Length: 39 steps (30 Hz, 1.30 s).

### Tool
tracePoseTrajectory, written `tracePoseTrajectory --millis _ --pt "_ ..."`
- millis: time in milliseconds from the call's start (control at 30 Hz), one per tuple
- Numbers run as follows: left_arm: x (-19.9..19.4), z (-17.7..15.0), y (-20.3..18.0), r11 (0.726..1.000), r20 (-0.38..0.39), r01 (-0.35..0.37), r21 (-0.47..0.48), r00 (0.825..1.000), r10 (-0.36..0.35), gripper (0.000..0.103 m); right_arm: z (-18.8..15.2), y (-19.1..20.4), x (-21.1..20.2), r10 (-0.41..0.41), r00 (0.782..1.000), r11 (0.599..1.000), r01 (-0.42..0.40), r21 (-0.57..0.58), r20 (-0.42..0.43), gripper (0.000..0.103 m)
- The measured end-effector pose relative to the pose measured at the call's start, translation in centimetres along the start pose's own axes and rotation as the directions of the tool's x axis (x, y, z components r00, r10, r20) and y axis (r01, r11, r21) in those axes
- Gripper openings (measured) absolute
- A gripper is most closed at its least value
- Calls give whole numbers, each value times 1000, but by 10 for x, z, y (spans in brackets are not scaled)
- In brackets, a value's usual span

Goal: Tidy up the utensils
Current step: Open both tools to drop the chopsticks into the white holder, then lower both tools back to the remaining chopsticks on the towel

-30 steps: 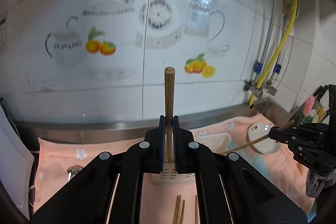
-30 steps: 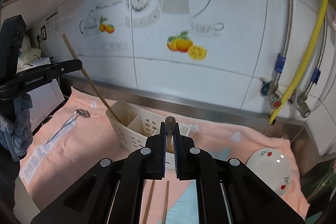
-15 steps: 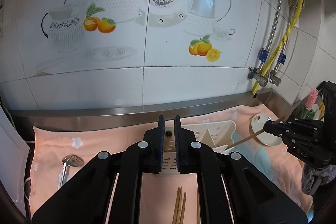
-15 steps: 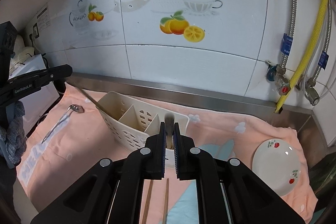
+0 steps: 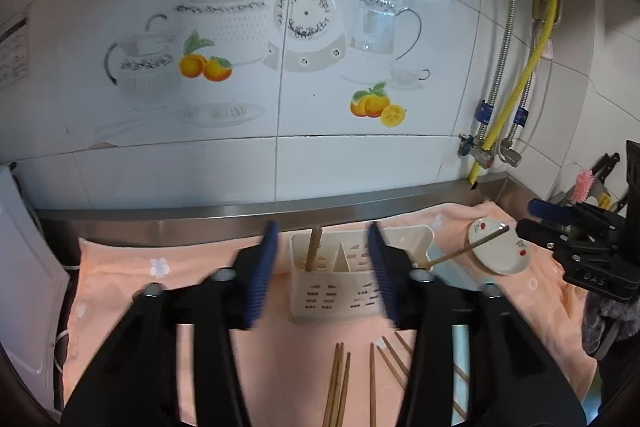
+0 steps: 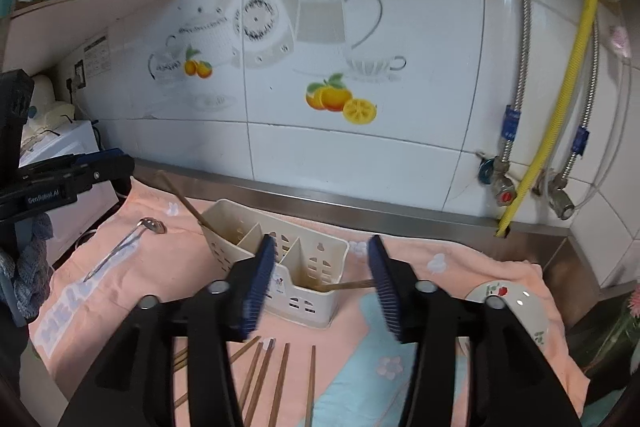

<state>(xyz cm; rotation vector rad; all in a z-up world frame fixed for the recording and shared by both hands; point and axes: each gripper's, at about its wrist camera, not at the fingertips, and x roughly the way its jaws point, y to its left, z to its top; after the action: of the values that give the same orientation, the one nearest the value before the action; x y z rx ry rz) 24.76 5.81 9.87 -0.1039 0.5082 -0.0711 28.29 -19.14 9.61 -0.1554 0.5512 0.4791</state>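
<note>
A cream plastic caddy [image 5: 336, 291] with dividers stands on the pink towel. My left gripper [image 5: 322, 231] hovers just in front of it, jaws opening, nothing between the pads. One wooden chopstick [image 5: 314, 247] stands in the caddy's left compartment. A second chopstick [image 5: 468, 249] leans out of the right end. My right gripper [image 6: 322, 243] is also opening over the caddy [image 6: 304, 299], its pads free of that leaning chopstick [image 6: 348, 285]. Several loose chopsticks [image 6: 280, 379] lie on the towel below the fingers. Each gripper shows at the edge of the other's view: right gripper [image 5: 528, 217], left gripper [image 6: 116, 165].
A metal spoon [image 6: 124, 247] lies on the towel left of the caddy. A small white plate [image 6: 512, 303] with red fruit print sits at the right. Behind run a steel ledge, the tiled wall and a yellow hose [image 6: 560, 107] with valves. A white appliance [image 5: 24, 267] stands at far left.
Both grippers were shut on upright chopsticks, lowered them into the caddy, and have now spread their jaws. The two chopsticks rest in the caddy, free of the pads.
</note>
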Motion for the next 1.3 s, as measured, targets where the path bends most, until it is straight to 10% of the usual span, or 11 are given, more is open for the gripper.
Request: tracePoseTrajectory --millis 500,1300 --pt "-40 -76 4 1000 -44 -3 -8 999 3 81 -68 18 -44 -2 1000 1000 2 1 1 78" --pt "-32 -188 31 997 -235 -61 -52 971 47 83 -206 27 -20 26 978 998 -15 55 -208 68"
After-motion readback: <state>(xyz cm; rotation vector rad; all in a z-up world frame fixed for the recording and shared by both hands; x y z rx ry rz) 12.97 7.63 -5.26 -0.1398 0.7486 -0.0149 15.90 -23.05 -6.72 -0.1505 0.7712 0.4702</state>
